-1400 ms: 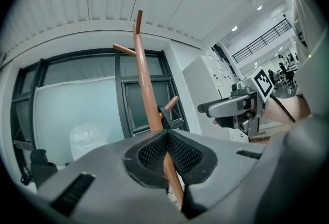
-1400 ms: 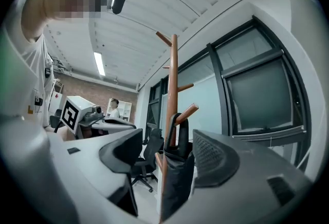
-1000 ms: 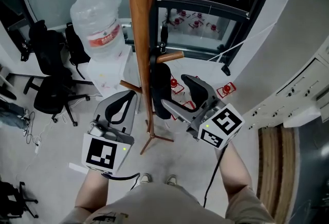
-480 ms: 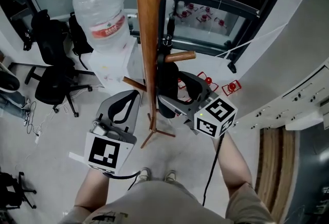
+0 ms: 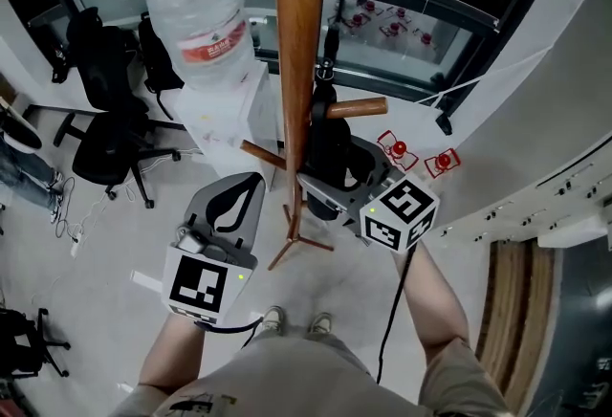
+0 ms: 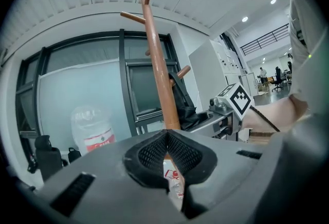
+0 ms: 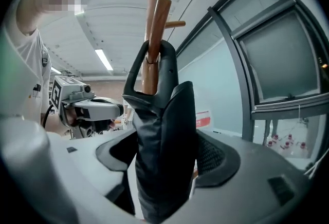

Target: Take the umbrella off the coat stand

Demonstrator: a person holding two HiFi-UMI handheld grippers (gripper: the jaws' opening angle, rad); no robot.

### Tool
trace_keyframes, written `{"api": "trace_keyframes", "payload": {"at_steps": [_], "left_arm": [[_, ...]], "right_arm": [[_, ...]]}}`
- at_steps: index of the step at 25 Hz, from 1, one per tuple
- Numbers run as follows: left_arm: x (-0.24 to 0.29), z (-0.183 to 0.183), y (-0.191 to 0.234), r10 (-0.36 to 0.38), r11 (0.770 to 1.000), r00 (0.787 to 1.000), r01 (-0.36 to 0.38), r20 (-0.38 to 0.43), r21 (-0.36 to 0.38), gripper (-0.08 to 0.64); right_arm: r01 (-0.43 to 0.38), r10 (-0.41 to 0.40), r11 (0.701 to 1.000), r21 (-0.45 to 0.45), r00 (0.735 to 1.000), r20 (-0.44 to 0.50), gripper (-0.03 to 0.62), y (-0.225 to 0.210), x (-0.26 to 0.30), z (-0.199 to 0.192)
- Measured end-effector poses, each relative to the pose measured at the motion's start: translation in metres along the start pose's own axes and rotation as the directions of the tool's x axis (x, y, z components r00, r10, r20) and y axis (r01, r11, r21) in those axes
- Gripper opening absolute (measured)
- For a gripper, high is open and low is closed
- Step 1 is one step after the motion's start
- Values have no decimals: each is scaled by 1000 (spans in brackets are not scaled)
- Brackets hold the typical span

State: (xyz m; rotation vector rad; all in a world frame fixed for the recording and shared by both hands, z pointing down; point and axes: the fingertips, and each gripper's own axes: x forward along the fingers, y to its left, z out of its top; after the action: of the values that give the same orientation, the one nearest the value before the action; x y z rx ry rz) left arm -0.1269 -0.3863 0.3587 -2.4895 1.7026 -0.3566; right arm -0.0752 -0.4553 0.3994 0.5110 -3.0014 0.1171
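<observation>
Umbrella (image 7: 163,156) lift-off is the step I'm on, and I've got my hold.

Biggest thing in front of me is the coat stand (image 5: 298,52). In the head view its wooden pole drops from 12 o'clock to its feet on the floor near centre. The big water bottle (image 5: 203,18) sits off at 10 o'clock, well apart from the action.

The umbrella is a folded dark bundle hanging just beside the pole on its 3 o'clock side, under a short wooden peg (image 5: 356,106). In the right gripper view its black handle loop (image 7: 169,71) stands at 12 o'clock, hooked over the wood, so it is not yet free.

My right gripper (image 5: 344,171) comes in from 5 o'clock. Its jaws are clamped on the umbrella's fabric body, which fills the space between the pads. The left gripper (image 5: 244,182) hangs at 7 o'clock, clear of the stand, pads pressed together with nothing between them.

Next move, as I judge it: raise the bundle until the loop slackens, then slide it outward along the peg and off the tip. Pull straight down and I'd expect the loop to snag and rock the whole stand. The left gripper may have to steady the pole.
</observation>
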Motion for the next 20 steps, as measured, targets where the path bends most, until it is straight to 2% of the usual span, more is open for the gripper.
{"api": "trace_keyframes", "payload": {"at_steps": [7, 14, 20], "left_arm": [[-1, -14, 4, 1, 1000, 1000, -1, -30, -13, 8], [-3, -13, 2, -9, 999, 1000, 8, -16, -33, 8], [-9, -10, 3, -3, 999, 1000, 3, -8, -37, 8]], "right_arm": [[21, -21, 1000, 9, 1000, 1, 267, -4, 0, 0], [57, -57, 998, 14, 998, -26, 258, -3, -4, 0], [76, -76, 997, 30, 997, 0, 256, -2, -15, 19]]}}
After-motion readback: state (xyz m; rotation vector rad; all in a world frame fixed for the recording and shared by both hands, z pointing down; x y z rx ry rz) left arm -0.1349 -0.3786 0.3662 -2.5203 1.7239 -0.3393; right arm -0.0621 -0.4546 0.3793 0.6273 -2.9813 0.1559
